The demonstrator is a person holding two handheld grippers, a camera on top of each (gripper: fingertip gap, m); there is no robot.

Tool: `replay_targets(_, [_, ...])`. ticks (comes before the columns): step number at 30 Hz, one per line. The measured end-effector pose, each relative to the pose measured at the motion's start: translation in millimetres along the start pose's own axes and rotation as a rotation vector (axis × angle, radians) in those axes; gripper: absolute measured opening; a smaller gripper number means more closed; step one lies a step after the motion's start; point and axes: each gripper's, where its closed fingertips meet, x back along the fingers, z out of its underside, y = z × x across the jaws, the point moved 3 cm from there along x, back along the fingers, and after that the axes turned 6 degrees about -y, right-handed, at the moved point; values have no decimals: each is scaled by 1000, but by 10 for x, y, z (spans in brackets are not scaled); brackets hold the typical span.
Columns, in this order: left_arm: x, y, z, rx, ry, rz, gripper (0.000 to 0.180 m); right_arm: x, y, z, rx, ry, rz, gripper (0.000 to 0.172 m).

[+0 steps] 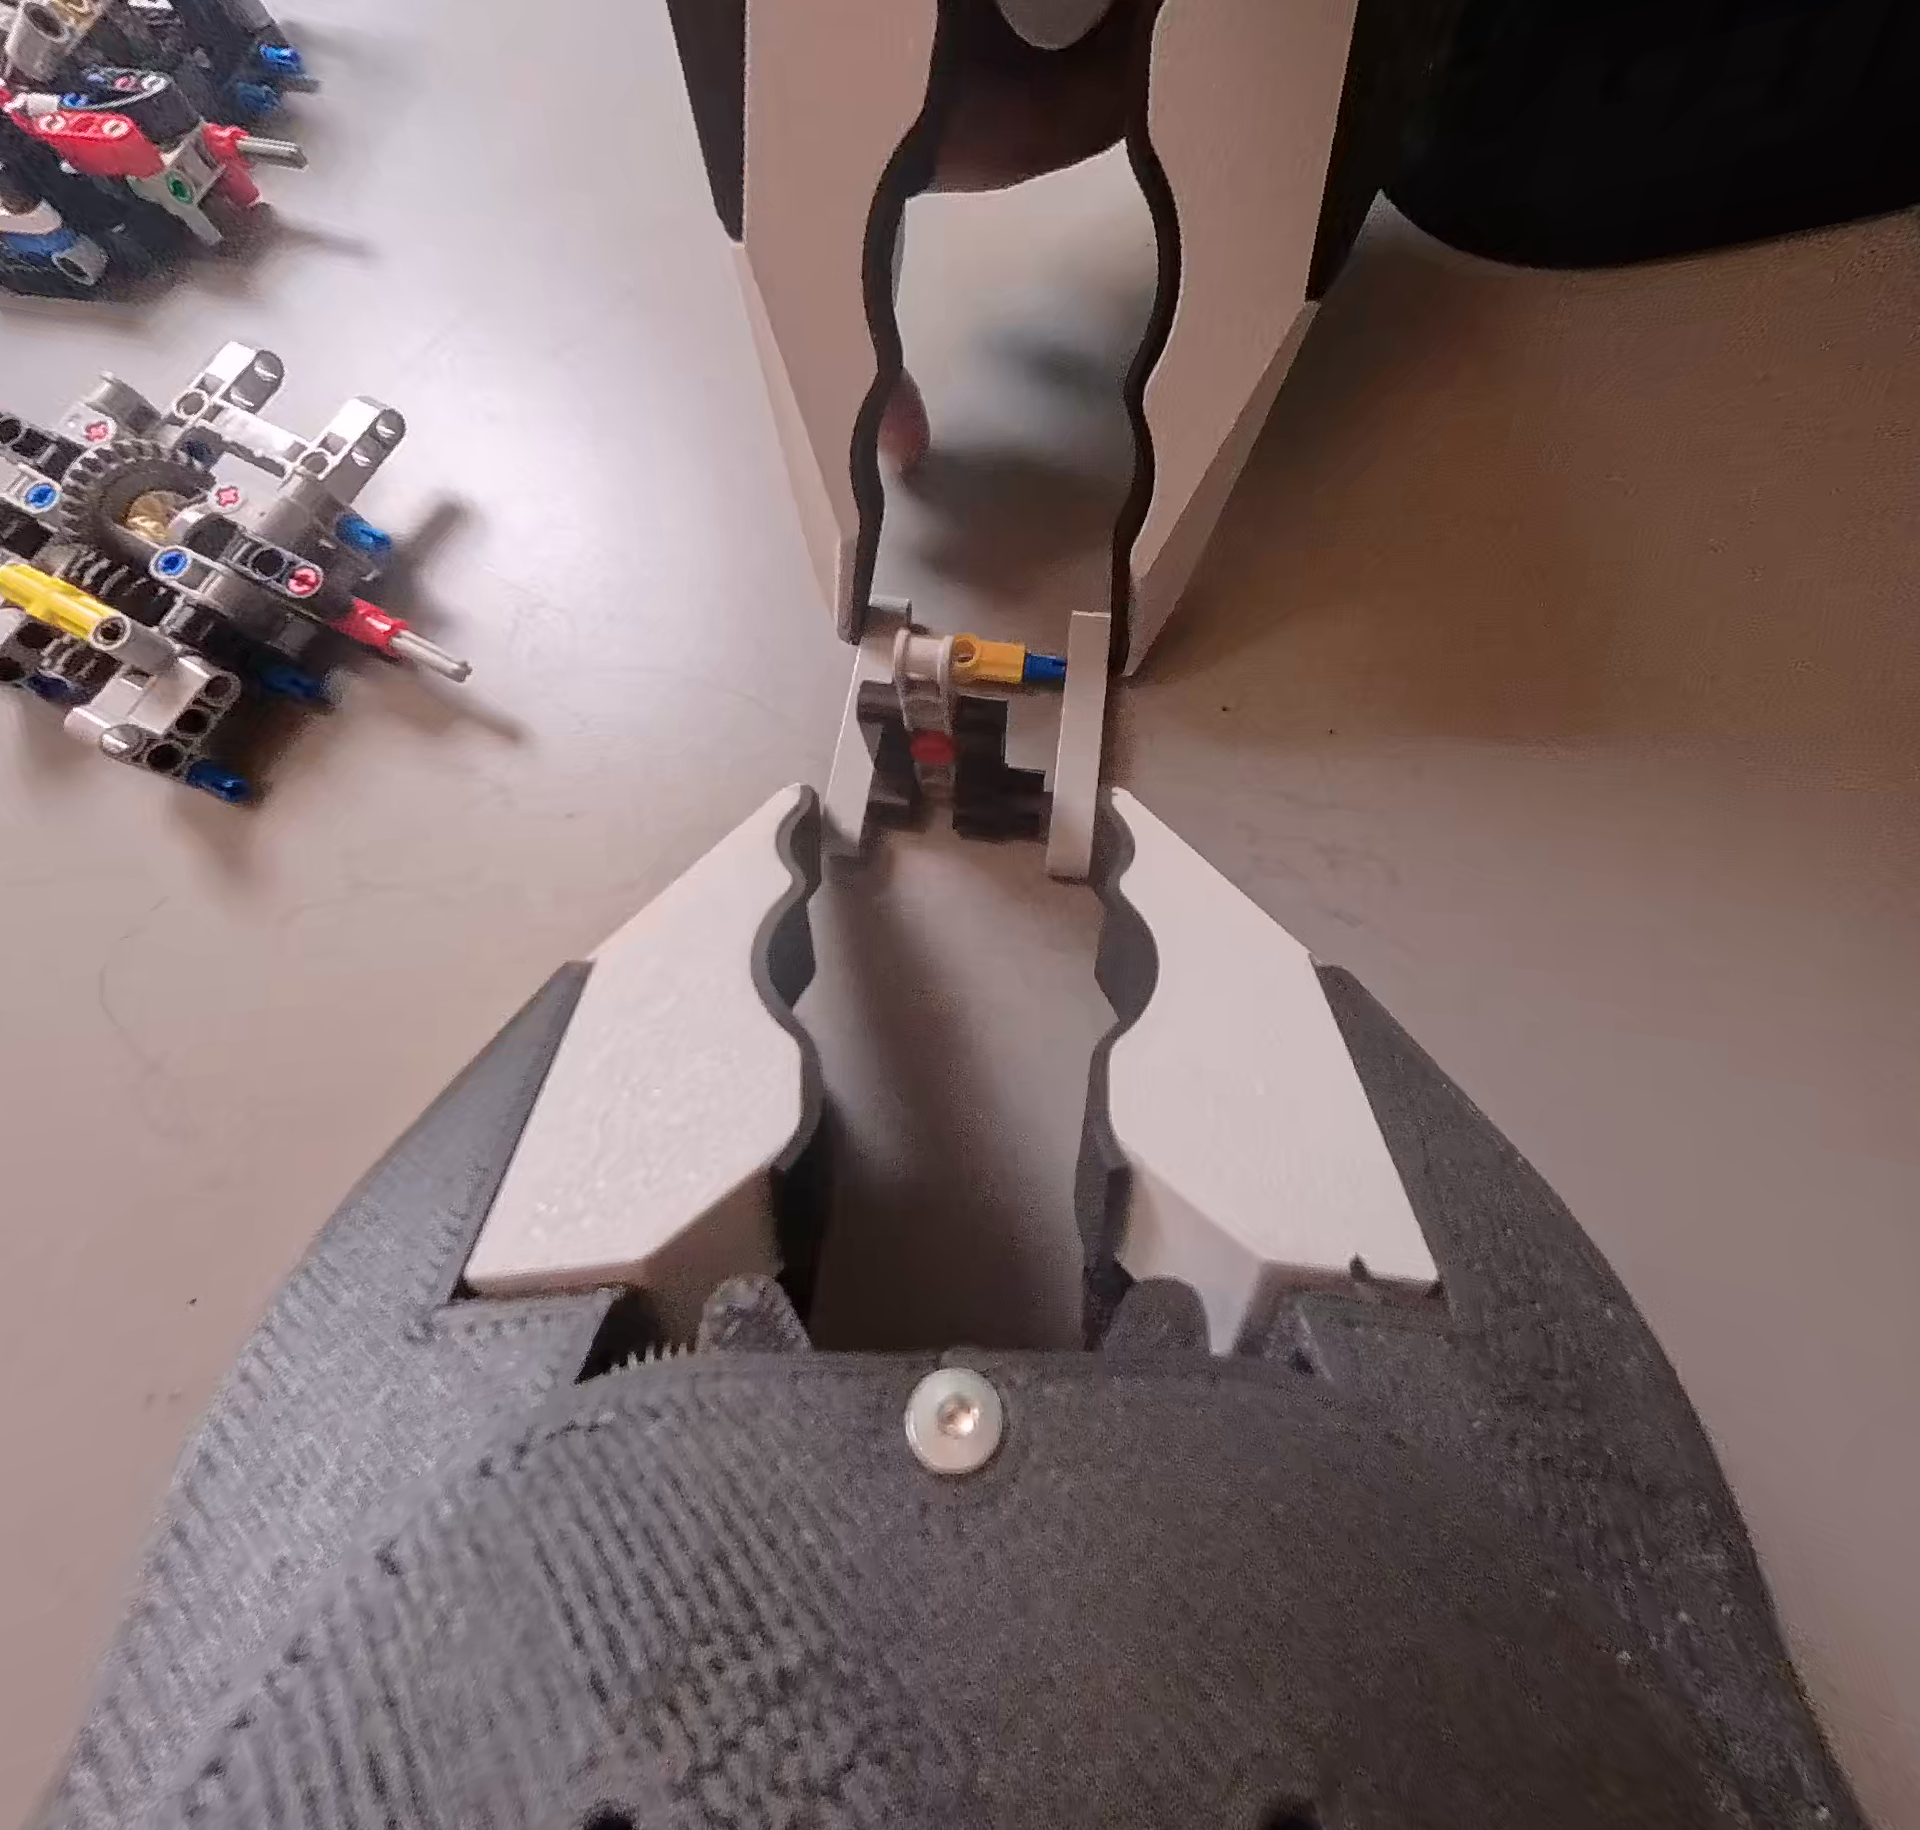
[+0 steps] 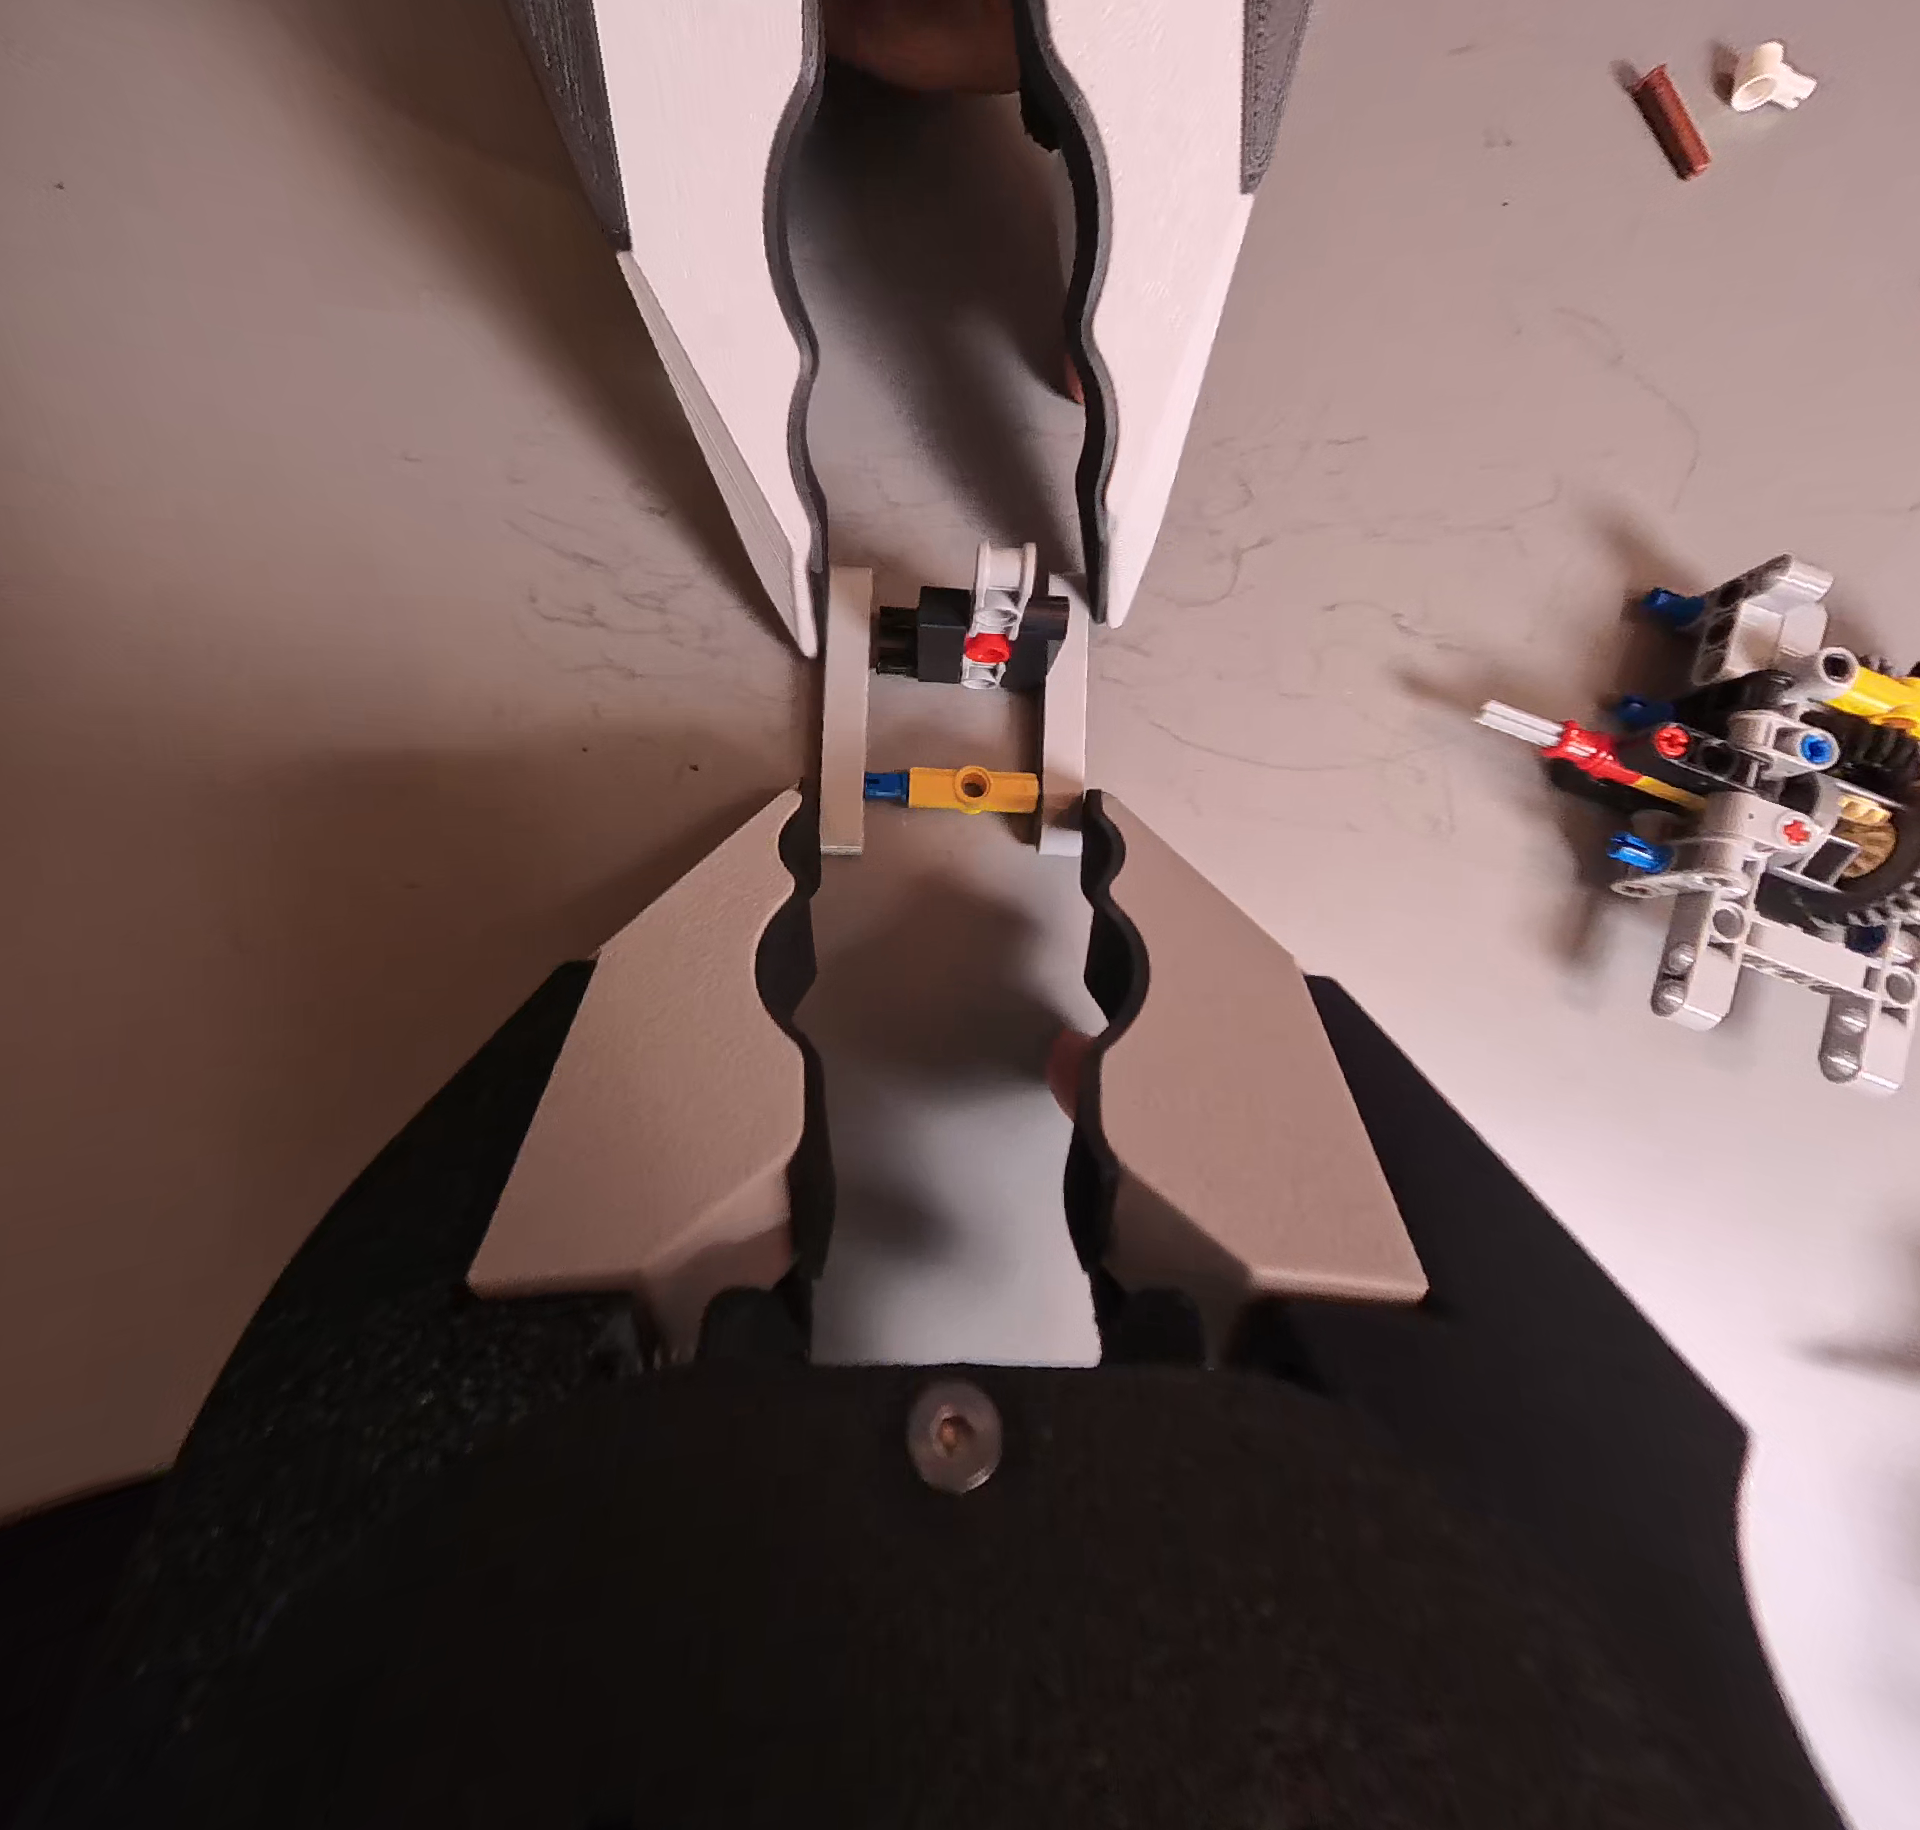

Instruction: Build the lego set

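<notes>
1. White side plates bound a small brick assembly (image 1: 961, 731), which sits at frame centre in both wrist views, over the bench (image 1: 1455, 845).
2. Between the plates, black blocks (image 1: 987, 772), a grey beam with a red pin (image 1: 935, 750), and a yellow connector (image 1: 992, 653) tipped by a blue pin (image 1: 1044, 665) are observed.
3. The left gripper (image 1: 961, 824) is seen closed on the near end of the assembly. Its dark pads lie against the outer faces of the two plates, though the left-hand plate is blurred.
4. The right gripper (image 2: 951, 814) is seen closed on the opposite end, the end that carries the yellow connector. Its pads are set against the plates' outer faces.
5. The two grippers are pointed at each other, tips nearly meeting, with the assembly between them.
6. A larger brick build with a black gear (image 1: 187, 575) is noted on the bench at the left of the left wrist view, and another build (image 1: 114, 97) at its upper left.
7. A brown pin (image 2: 1668, 123) and a small white connector (image 2: 1766, 76) lie apart at the upper right of the right wrist view.
</notes>
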Motion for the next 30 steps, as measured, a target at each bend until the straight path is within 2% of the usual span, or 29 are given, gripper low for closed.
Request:
replay_targets(27, [4,-34,-2,-29,-5,-12,47,13,20,13,23,-48,-3,47])
replay_targets(30, [4,-36,-3,-30,-5,-12,47,25,51,25,31,-45,-21,53])
